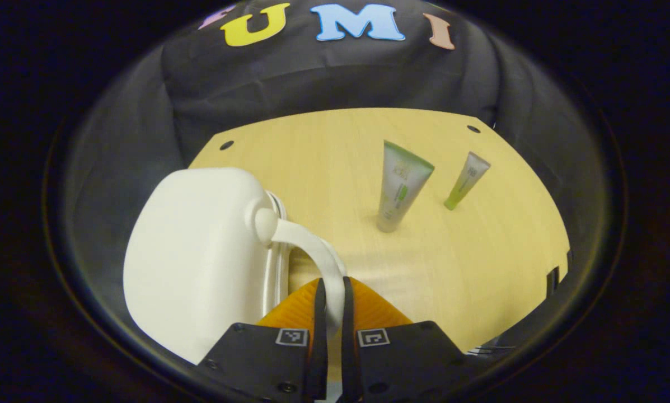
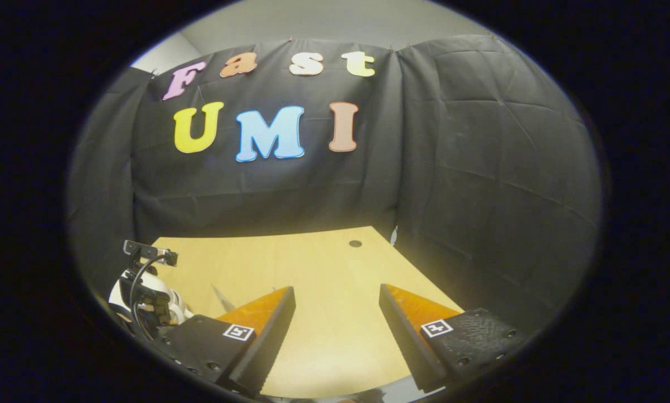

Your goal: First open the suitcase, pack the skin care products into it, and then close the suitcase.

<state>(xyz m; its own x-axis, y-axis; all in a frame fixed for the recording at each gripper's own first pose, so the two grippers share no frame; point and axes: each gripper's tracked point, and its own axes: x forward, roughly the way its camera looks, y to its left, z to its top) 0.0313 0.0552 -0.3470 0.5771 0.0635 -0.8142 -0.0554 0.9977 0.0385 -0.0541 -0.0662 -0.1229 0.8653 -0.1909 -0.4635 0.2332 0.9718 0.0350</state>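
A white hard-shell suitcase [image 1: 195, 257] lies at the left of the wooden table [image 1: 323, 151] in the left gripper view. Its white handle [image 1: 312, 246] curves out from the side. My left gripper [image 1: 332, 296] is shut on that handle, the orange fingers pressed on both sides. Two skin care tubes stand to the right: a larger grey-green tube [image 1: 402, 187] and a smaller tube [image 1: 468, 180] behind it. In the right gripper view my right gripper [image 2: 337, 296] hangs open over the bare table [image 2: 323, 263], nothing between its fingers.
Black cloth walls close in the table at the back and on both sides. A dark hole [image 2: 355, 243] marks the table's far corner. The other gripper's body with a cable [image 2: 144, 291] sits at the lower left of the right gripper view.
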